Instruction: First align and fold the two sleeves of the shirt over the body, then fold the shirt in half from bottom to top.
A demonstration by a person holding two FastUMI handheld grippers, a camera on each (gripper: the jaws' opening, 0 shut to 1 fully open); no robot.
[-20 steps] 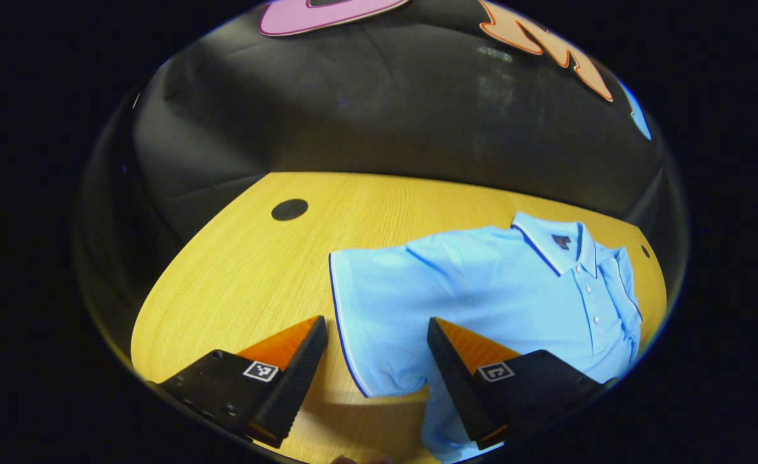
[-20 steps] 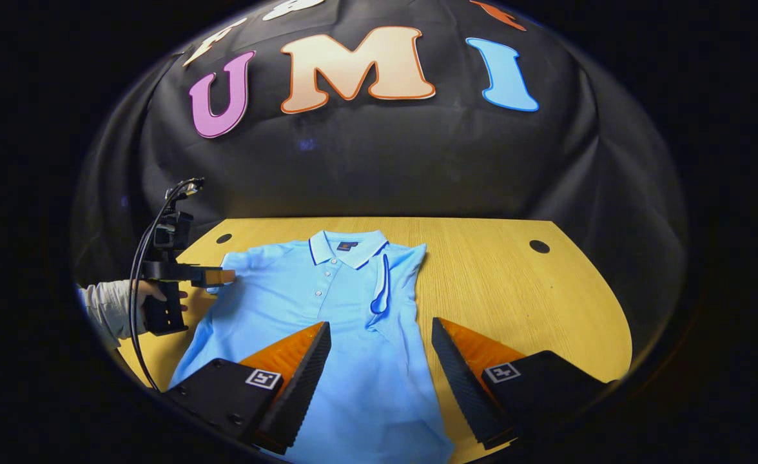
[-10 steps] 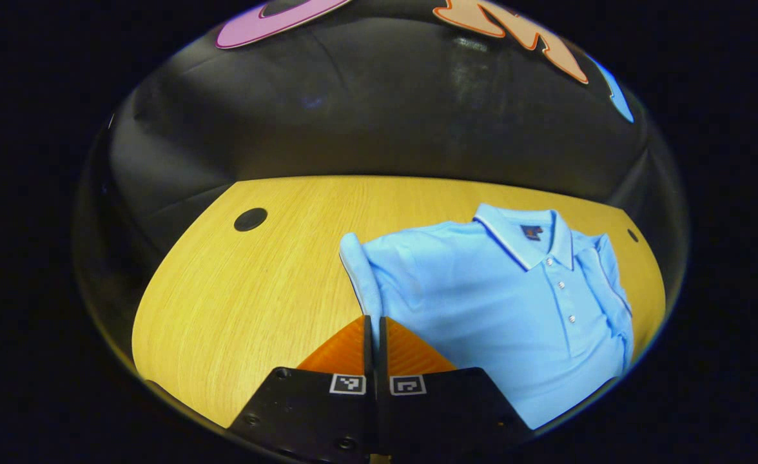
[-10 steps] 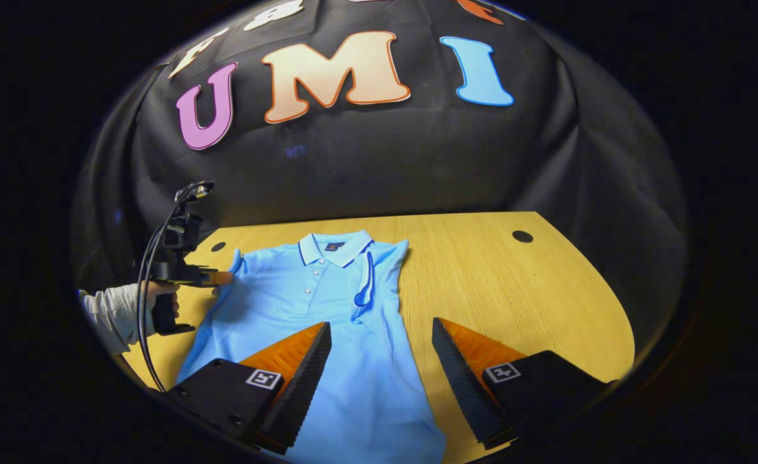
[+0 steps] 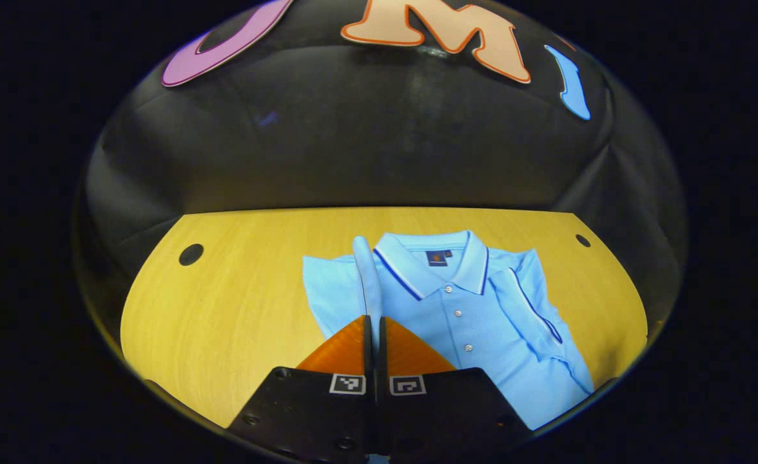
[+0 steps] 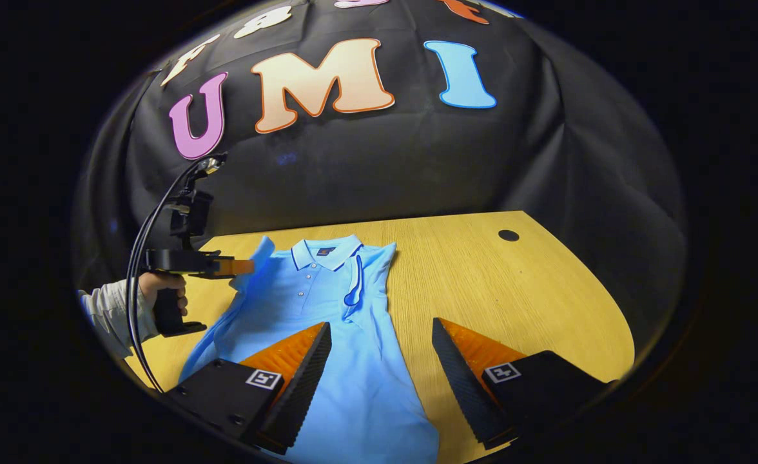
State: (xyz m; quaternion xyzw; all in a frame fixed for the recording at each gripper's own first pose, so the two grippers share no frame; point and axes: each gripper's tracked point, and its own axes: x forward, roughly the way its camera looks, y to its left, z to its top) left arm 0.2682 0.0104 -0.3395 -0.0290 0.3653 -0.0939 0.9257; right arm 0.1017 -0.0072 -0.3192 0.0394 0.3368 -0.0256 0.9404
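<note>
A light blue polo shirt [image 5: 482,322] [image 6: 327,316] lies face up on the wooden table [image 5: 237,309] [image 6: 514,290], collar toward the wall. One sleeve [image 5: 534,303] [image 6: 355,283] is folded over the body. My left gripper [image 5: 373,319] is shut on the other sleeve [image 5: 366,277], which stands up from the table on edge. In the right gripper view the left gripper [image 6: 240,266], held by a hand [image 6: 160,283], lifts that sleeve [image 6: 260,254] above the shirt's shoulder. My right gripper [image 6: 379,341] hangs open over the shirt's lower body, nothing between its fingers.
The table has round cable holes [image 5: 191,254] [image 5: 583,240] [image 6: 508,235] near its far corners. Bare wood lies to the right of the shirt in the right gripper view. A black cable [image 6: 144,258] runs from the left gripper past the person's sleeve [image 6: 105,309].
My left gripper shut on the unfolded sleeve, then lifted it and swung it toward the collar. The right gripper stayed open and drifted slightly.
</note>
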